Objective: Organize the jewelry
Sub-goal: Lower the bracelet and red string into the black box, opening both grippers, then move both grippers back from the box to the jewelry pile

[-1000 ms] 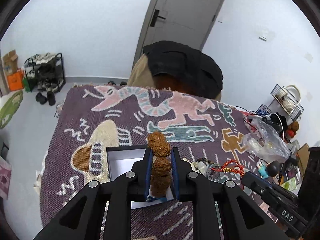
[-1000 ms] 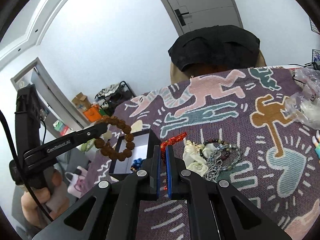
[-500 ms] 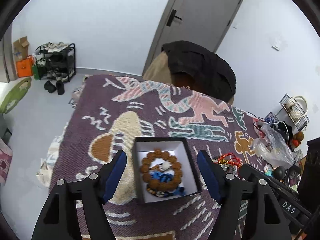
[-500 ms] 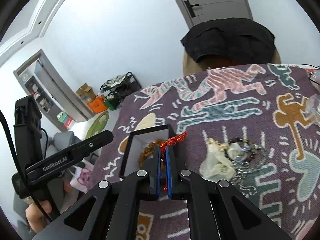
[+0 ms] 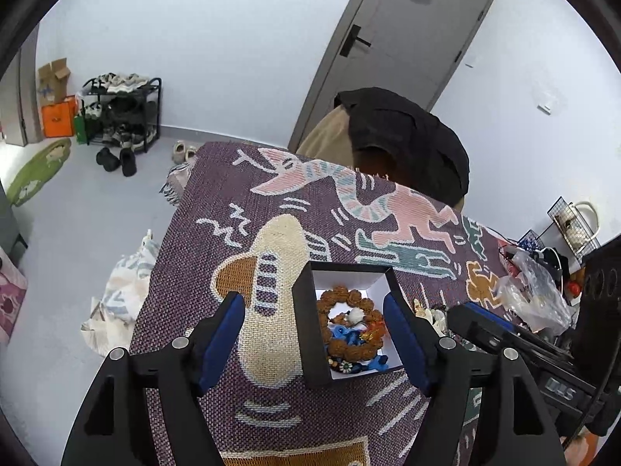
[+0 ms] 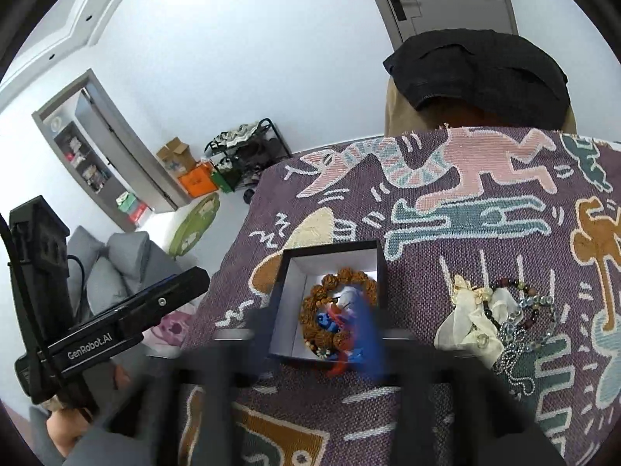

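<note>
Both grippers' jaws have just been opening, dropping the brown bead bracelet (image 5: 347, 324) and red charm (image 6: 338, 365) into the black box (image 5: 306, 334). Left gripper (image 5: 316, 339) is hanging spread and empty; right gripper (image 6: 318, 334) is blurring, parted. Best lifting clear without snagging strands.

Both views angled down across the patterned cloth (image 5: 268, 209) toward the far wall and grey door (image 5: 392, 42). Left wrist view from the near-left, close above the open box (image 5: 306, 334). Right wrist view from the near-right, equally close, blurred at its lower edge. Shared by the 2: box (image 6: 285, 299), cloth, door.
</note>
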Available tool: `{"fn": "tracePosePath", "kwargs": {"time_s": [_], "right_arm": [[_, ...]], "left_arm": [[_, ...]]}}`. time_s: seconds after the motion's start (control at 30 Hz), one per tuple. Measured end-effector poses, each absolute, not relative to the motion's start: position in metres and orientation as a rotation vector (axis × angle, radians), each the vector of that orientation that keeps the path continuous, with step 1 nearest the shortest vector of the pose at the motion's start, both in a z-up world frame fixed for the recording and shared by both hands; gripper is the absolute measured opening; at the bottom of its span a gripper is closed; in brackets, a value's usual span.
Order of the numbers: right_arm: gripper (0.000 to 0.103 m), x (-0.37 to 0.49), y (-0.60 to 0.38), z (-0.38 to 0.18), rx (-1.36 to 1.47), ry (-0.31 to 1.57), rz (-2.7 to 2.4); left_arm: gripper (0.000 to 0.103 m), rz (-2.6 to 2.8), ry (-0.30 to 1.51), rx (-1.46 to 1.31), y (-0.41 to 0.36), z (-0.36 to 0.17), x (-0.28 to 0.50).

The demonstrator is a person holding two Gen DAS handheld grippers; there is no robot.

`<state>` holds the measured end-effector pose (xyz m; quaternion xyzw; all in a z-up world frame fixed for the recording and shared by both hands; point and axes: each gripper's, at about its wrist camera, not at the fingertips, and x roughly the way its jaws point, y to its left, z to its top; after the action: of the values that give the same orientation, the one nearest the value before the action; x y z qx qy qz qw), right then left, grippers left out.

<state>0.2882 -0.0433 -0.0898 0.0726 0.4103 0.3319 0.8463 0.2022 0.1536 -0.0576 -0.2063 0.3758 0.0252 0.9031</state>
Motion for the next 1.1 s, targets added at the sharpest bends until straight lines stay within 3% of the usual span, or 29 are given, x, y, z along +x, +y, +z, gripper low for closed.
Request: {"fn": "tracePosePath", "kwargs": {"time_s": [1.1], "right_arm": [[0.065, 0.279, -0.215, -0.114, 0.343, 0.845, 0.477]], "left_arm": [[0.075, -0.184, 0.843, -0.278, 0.016, -0.059, 0.234]]}}
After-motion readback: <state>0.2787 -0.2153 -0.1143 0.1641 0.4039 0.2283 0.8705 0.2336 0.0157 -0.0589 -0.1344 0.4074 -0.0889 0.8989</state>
